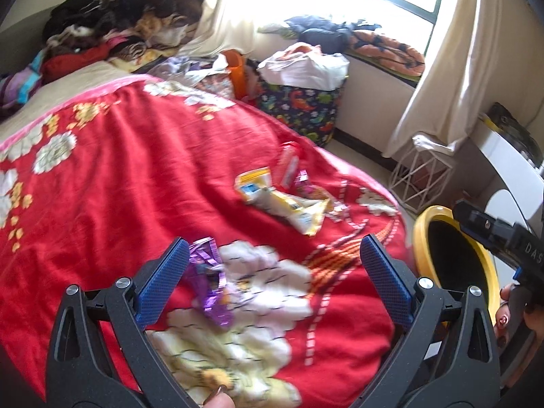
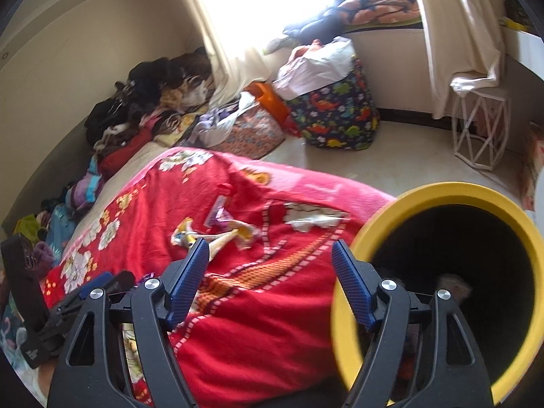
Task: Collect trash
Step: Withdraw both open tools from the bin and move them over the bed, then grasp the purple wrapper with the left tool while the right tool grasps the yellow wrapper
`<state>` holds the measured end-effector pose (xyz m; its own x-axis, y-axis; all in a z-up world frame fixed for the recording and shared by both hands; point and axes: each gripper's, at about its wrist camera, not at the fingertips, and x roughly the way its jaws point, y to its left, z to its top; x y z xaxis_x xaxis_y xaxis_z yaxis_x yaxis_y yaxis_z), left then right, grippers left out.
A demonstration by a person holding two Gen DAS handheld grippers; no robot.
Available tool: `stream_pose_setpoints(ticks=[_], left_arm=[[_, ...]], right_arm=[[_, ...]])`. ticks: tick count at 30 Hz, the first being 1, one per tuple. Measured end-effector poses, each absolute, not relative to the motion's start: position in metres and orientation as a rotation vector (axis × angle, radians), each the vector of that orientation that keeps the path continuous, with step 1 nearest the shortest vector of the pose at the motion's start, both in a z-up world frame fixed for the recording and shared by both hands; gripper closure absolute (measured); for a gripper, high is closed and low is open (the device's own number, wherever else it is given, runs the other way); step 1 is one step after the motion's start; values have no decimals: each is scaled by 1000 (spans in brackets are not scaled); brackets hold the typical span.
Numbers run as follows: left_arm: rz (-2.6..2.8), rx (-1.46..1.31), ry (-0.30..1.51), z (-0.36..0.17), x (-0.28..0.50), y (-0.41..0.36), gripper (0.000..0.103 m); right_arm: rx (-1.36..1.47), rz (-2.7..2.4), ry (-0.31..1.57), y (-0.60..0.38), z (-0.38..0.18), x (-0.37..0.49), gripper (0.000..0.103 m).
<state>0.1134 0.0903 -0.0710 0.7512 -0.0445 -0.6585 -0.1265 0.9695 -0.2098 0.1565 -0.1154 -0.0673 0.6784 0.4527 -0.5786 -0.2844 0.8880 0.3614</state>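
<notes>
A purple foil wrapper [image 1: 209, 280] lies on the red flowered blanket [image 1: 119, 176], just inside the left finger of my open left gripper [image 1: 273, 265]. Further on lies a pile of wrappers: yellow-white ones [image 1: 289, 204], a red one [image 1: 288, 165] and a small pink-purple one [image 1: 302, 183]. The pile also shows in the right wrist view [image 2: 217, 231]. A yellow bin with a black inside [image 2: 442, 204] stands beside the bed at the right; its rim [image 1: 421, 238] shows in the left wrist view. My right gripper [image 2: 270, 272] is open and empty, over the blanket's edge next to the bin.
Piled clothes [image 1: 112, 17] lie at the bed's far end. A dinosaur-print bag [image 1: 302, 108] with white plastic on top, an orange item [image 1: 238, 71], a white wire stand [image 1: 421, 173] and curtains [image 1: 448, 68] stand on the floor by the window. A white desk [image 1: 510, 156] is at right.
</notes>
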Motion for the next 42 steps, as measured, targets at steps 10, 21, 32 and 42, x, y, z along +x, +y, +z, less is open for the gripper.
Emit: stream_pose_setpoints(ticks=[10,21,32,42], left_arm=[[60,-302,784,-96,105,119,15],[11,-368,850,-118,111,120,49],[22,-394,873,-129,112,125,63],[40,-383,867,-125,109,130,87]], right_arm=[[224,489,818,-47,-91,199,38],[268,525,980,-3,-136,242,58],[273,602,952,3,-134,229,93],[304,548,834,-47,-114,183,96]])
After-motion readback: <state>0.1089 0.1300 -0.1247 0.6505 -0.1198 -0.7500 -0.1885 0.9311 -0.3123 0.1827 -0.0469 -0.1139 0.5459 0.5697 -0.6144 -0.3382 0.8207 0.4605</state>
